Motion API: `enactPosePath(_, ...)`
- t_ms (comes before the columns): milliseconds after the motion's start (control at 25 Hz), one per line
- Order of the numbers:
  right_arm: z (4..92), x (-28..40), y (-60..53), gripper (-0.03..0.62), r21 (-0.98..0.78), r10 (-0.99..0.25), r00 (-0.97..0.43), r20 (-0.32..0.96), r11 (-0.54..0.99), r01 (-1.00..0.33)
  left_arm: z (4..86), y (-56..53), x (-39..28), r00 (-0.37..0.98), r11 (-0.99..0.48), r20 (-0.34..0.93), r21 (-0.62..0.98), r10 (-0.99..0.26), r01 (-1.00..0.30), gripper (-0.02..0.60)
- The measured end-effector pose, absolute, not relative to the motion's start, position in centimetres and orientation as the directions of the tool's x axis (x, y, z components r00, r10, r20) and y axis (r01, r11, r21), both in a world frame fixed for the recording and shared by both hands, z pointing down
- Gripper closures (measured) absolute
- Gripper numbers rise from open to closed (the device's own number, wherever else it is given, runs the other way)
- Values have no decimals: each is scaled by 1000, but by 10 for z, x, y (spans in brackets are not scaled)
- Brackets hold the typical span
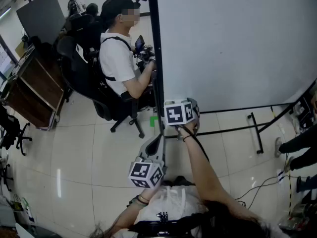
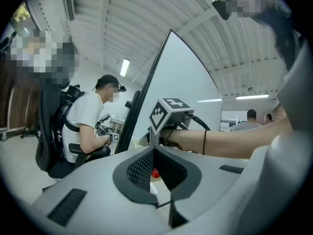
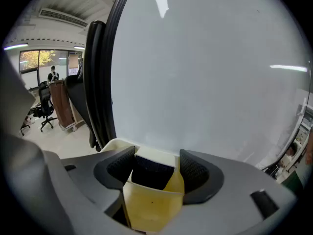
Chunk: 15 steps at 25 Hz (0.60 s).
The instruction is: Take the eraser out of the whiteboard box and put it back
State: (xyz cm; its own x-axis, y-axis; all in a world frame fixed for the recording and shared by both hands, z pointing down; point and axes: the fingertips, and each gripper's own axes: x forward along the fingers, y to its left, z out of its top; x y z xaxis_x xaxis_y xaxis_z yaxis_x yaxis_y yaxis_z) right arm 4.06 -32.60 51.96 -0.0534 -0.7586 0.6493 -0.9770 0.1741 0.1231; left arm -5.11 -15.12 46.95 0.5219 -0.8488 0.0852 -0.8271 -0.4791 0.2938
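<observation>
Tongs of the right gripper (image 3: 156, 156) stand spread wide astride the eraser (image 3: 149, 173), which sits inside the yellowish whiteboard box (image 3: 151, 204) against the whiteboard (image 3: 210, 72). Those of the left gripper (image 2: 154, 152) are pressed together, empty. Likely step: grasping the eraser; next, close squarely and lift.

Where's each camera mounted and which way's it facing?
Right gripper view: on the right gripper, tilted down at a yellowish plastic box holding a black eraser, between its jaws.
Left gripper view: on the shut left gripper, level, facing the right forearm.
Head view: on the head, steeply down; both grippers, right forearm.
Shared: all show the white whiteboard.
</observation>
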Motion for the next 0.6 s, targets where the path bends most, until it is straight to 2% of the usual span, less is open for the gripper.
enactPosePath(80, 521, 42, -325, 319, 125, -762, -65, 645, 190, -974, 468, -152, -49, 523, -481, 82, 296, -848, -825, 595)
enactPosePath(200, 511, 45, -319, 321, 74, -794, -111, 598, 192, -979, 466, -151, -49, 522, -480, 79, 299, -849, -825, 595)
enactPosePath(440, 398, 58, -278, 321, 64, -932, -195, 304, 225, -972, 469, -151, -52, 519, -474, 86, 303, -850, -827, 595)
enactPosePath(600, 376, 60, -231, 321, 94, -934, -254, 250, 285, -954, 471, -150, -51, 530, -483, 77, 320, -845, -815, 595)
